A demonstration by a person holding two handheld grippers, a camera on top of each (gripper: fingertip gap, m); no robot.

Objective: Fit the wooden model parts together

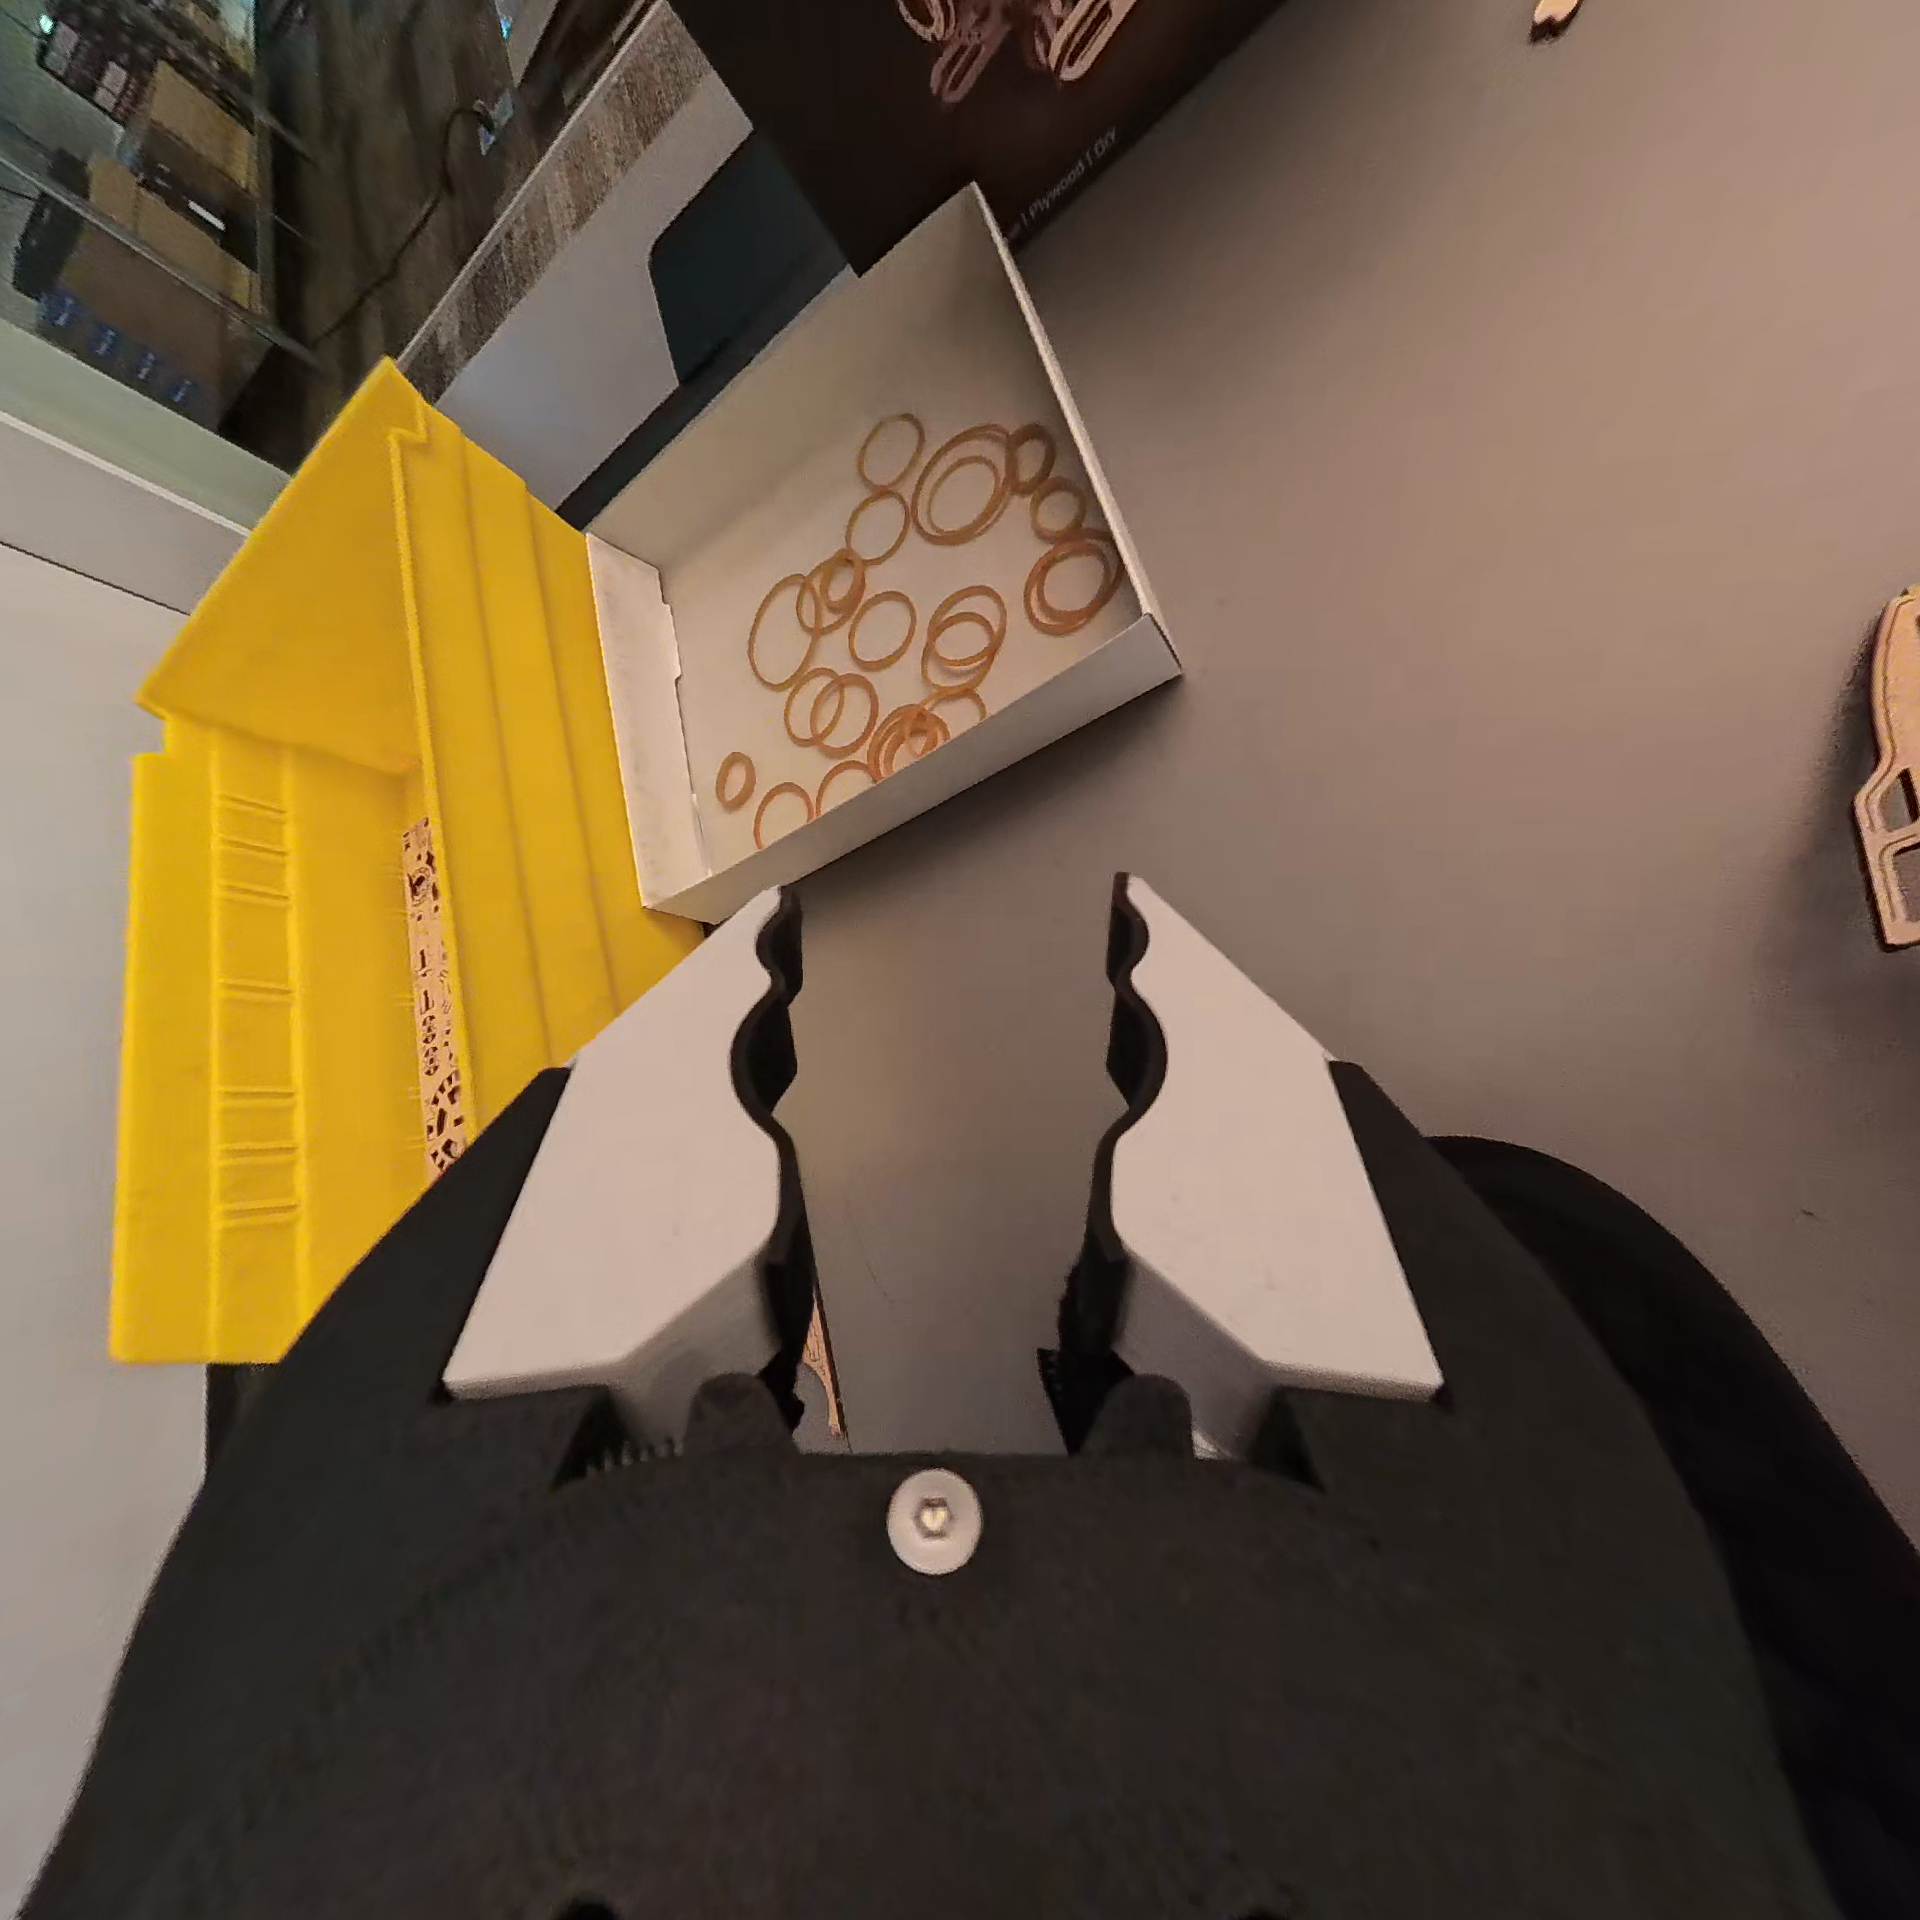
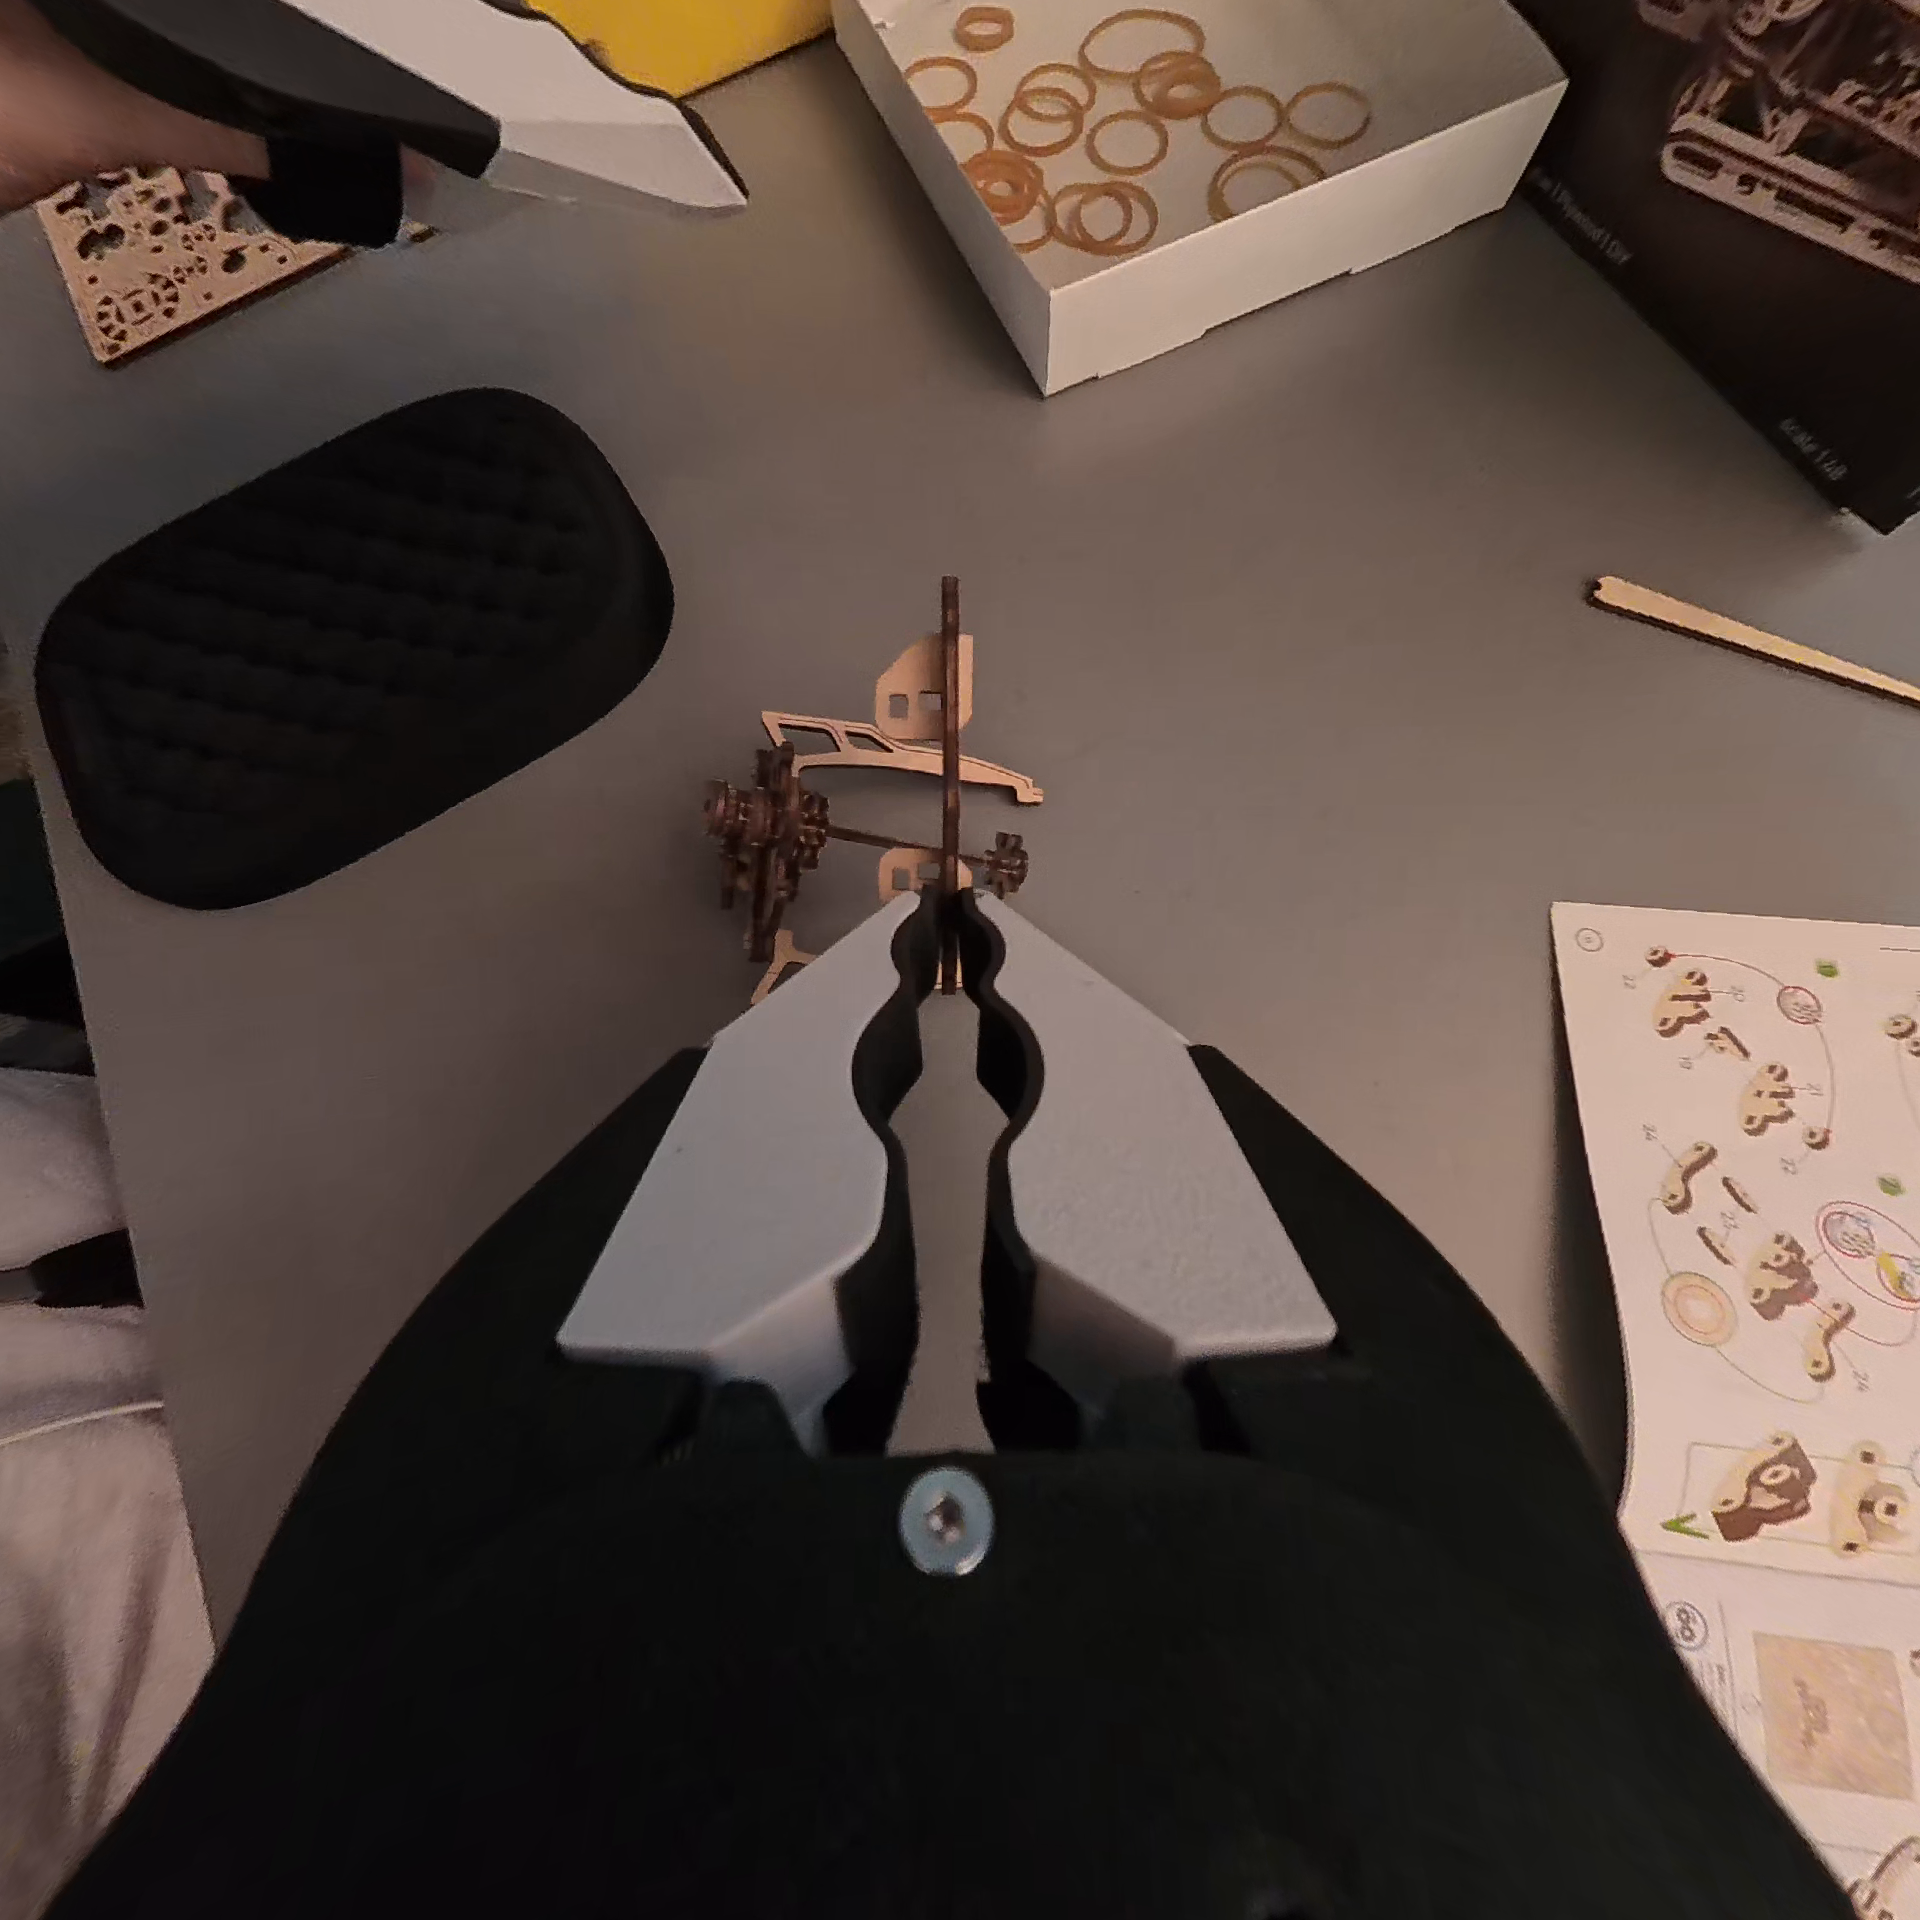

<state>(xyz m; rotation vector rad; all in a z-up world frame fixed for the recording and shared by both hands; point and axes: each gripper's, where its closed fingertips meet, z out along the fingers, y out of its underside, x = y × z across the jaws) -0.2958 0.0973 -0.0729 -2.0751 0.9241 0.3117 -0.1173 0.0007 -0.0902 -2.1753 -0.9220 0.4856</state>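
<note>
My right gripper is shut on a thin wooden panel, held on edge so I see only its dark rim. A thin axle runs across it, with a cluster of gears on the left end and a small gear on the right. A flat car-shaped side piece lies behind on the grey table. My left gripper is open and empty over bare table; it also shows at the top left of the right wrist view. A wooden part sits at the left wrist view's right edge.
A white box of rubber bands stands beyond the model. A yellow holder, a black ribbed pad, a cut-out plywood sheet, a wooden stick, an instruction sheet and the dark kit box surround the work area. My hands' fingertips stand some 20 cm from each other.
</note>
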